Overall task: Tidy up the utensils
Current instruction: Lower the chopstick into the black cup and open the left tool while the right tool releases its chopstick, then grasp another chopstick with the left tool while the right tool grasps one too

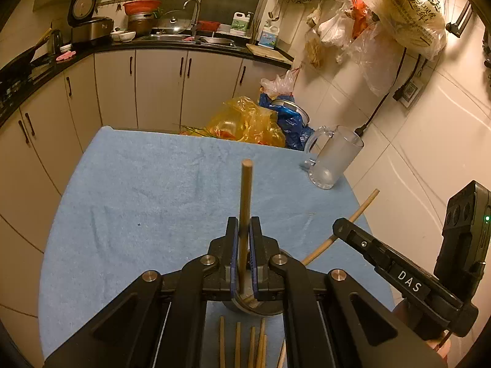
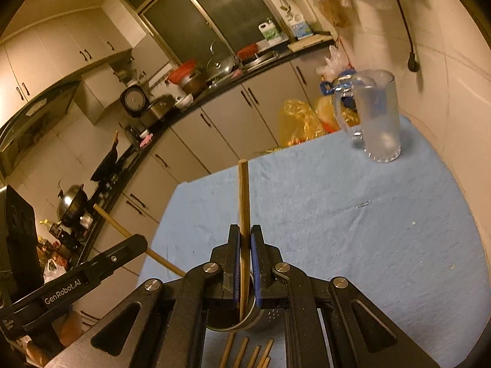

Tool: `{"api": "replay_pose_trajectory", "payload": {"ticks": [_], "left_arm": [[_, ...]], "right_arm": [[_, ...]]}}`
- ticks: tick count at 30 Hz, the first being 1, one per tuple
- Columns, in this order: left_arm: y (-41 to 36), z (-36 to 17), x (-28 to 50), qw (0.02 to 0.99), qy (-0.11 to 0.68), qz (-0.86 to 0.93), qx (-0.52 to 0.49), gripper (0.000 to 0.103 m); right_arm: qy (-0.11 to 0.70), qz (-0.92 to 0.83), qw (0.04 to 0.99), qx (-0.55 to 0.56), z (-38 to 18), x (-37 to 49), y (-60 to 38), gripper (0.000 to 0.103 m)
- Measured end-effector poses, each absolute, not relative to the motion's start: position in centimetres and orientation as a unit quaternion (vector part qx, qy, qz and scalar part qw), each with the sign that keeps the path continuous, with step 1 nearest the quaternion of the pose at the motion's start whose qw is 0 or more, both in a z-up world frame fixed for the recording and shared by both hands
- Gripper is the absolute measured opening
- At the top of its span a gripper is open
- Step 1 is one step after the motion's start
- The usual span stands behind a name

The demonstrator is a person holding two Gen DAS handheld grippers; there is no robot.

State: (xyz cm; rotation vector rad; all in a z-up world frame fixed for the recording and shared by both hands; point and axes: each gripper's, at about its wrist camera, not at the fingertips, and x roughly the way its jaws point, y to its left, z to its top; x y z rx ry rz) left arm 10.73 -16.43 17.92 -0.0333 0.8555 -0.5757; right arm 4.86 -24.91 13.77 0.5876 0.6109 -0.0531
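The left gripper [image 1: 244,227] is clenched on one wooden chopstick [image 1: 245,202], which stands up between its blue pads. The right gripper [image 2: 244,234] likewise grips a second chopstick [image 2: 244,202]. Below both sits a perforated metal holder [image 2: 264,319], with loose chopsticks [image 1: 242,346] lying on the blue towel [image 1: 138,190] just beside it. A glass mug [image 1: 333,156] stands upright at the towel's far right corner, well apart. Plastic bags [image 1: 248,122] lie beyond the far edge.
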Motion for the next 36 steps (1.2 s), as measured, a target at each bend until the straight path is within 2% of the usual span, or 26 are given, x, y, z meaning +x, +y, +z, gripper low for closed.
{"api": "replay_pose_trajectory", "payload": {"ticks": [5, 9, 16, 22, 29, 36], "left_arm": [[-15.7, 18.4, 10.3, 0.87, 0.404, -0.281, -0.016, 0.006], [-14.8, 19.5, 9.0, 0.875, 0.391, -0.283, -0.018, 0.013], [-11.3, 20.5, 5.0, 0.882, 0.374, -0.287, -0.015, 0.015], [-8.3, 16.6, 1.2, 0.87, 0.399, -0.29, -0.016, 0.017], [-6.4, 8.5, -1.0, 0.836, 0.477, -0.27, -0.021, 0.017], [-4.0, 6.7, -3.1, 0.834, 0.485, -0.263, -0.016, 0.017]], "right_arm": [[0.287, -0.028, 0.914, 0.287, 14.4, 4.0, -25.4, 0.02], [0.271, -0.027, 0.917, 0.292, 15.3, 1.7, -25.6, 0.021], [0.272, -0.022, 0.916, 0.295, 14.7, -3.9, -25.3, 0.022], [0.316, -0.024, 0.9, 0.299, 10.2, -8.4, -24.5, 0.022], [0.398, -0.036, 0.862, 0.311, 4.3, -10.0, -23.0, 0.022], [0.445, -0.059, 0.839, 0.309, 1.9, -8.4, -21.7, 0.022]]}}
